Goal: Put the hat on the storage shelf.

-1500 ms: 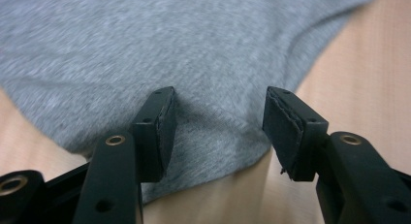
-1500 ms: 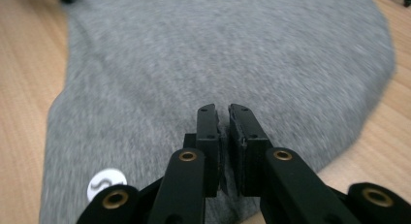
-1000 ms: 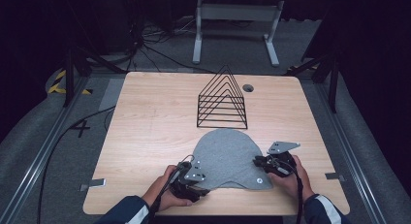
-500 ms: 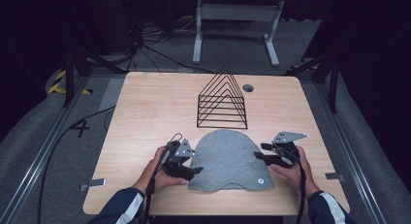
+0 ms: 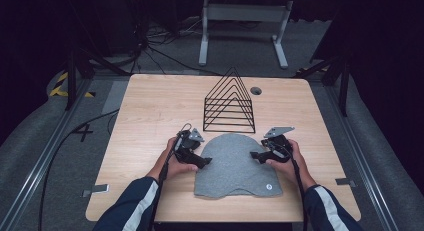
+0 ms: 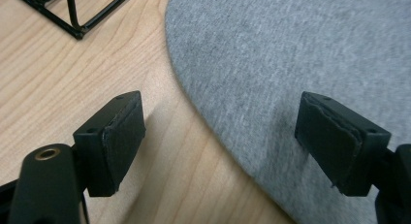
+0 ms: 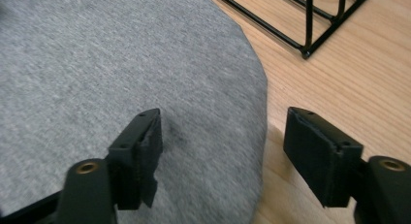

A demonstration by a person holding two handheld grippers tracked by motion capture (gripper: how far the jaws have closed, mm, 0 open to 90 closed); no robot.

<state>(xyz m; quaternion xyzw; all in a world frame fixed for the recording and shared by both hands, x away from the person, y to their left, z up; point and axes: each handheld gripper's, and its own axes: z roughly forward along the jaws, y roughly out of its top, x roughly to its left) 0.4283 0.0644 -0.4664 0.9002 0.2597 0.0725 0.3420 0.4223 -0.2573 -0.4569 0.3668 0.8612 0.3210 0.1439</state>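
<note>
A flat grey cloth (image 5: 235,168), rounded at its far end, lies near the front of the wooden table (image 5: 150,106). My left gripper (image 5: 204,161) sits at the cloth's left edge and my right gripper (image 5: 256,155) at its right edge. In the left gripper view, the left gripper (image 6: 225,136) is open; one pad (image 6: 114,134) is over wood, the other over the cloth (image 6: 291,49). In the right gripper view, the right gripper (image 7: 228,151) is open astride the edge of the cloth (image 7: 121,54). Both pairs of jaws have just been opening, with nothing pinched.
A black wire rack (image 5: 230,103) of triangular frames stands just beyond the cloth, its corner close to both grippers (image 6: 72,15) (image 7: 310,20). A cable hole (image 5: 256,90) lies right of it. Bare wood spreads to the far left and right.
Both grippers opened and let go of the cloth's near corners. The hands slid farther up along its sides, and the cloth now lies flatter.
</note>
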